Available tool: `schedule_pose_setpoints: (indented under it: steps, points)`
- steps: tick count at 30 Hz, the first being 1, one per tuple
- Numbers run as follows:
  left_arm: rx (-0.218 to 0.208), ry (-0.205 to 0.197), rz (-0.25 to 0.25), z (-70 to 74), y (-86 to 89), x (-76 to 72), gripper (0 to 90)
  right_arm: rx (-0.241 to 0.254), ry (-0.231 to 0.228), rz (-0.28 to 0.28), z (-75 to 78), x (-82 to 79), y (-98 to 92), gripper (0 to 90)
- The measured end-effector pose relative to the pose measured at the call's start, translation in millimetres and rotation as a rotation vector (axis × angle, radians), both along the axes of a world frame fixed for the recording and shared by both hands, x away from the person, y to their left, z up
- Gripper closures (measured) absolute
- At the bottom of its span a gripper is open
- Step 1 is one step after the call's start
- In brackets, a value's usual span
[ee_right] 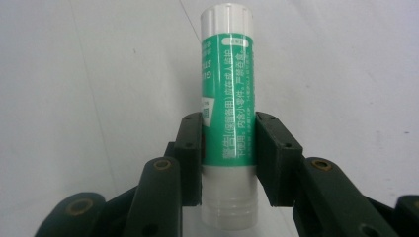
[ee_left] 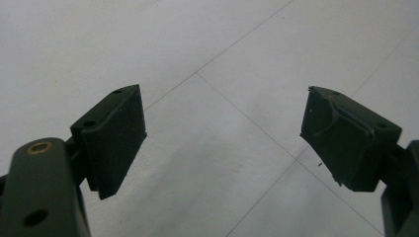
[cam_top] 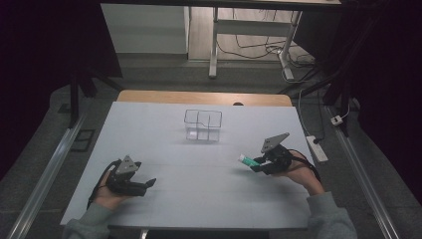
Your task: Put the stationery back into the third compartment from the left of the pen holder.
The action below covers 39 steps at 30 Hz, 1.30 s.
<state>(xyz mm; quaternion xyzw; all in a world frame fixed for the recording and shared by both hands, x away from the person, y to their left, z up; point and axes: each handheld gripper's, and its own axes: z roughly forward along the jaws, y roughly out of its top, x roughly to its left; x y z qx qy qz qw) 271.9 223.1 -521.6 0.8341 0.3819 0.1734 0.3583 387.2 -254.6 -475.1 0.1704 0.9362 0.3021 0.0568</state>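
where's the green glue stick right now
The glue stick is clamped in the right tongs, held over the table's right side, nearer the person than the clear organizer.

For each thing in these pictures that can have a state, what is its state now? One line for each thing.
Left gripper: open, nothing between its jaws, low over the table.
Right gripper: shut on the glue stick.
Glue stick: capped, clamped around its middle, held above the table.
Clear divided box: upright on the table, open on top; seems empty.

Two hand-held grippers (cam_top: 149,183) (cam_top: 255,165), one glue stick (ee_right: 228,94), one clear divided box (cam_top: 203,125)
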Motion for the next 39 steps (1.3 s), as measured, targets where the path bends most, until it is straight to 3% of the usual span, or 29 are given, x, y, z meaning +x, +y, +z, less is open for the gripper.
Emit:
schedule_pose_setpoints:
  steps: [4,7,14,23,30,39]
  points:
    - [-0.002,-0.006,0.001,0.6,-0.1,-0.3,17.5,0.039,0.013,-0.098,-0.7,-2.2,2.3,65.4]
    - [-0.002,-0.012,-0.001,1.1,-1.1,-0.3,17.7,0.060,0.028,-0.139,-1.7,-2.6,3.1,65.4]
    - [0.016,-0.031,-0.016,2.6,-6.9,-0.5,18.1,0.095,0.054,-0.176,-4.0,-3.0,7.6,65.4]
    - [0.030,-0.046,-0.043,4.7,-16.6,0.3,18.9,0.129,0.082,-0.192,-2.9,-4.8,17.0,65.3]
    - [0.044,-0.060,-0.068,7.0,-24.9,1.5,19.7,0.143,0.079,-0.164,-1.6,-8.9,27.0,65.3]
    - [0.057,-0.096,-0.110,11.6,-41.9,3.3,21.4,0.165,0.112,-0.144,-2.5,-10.0,38.6,65.3]
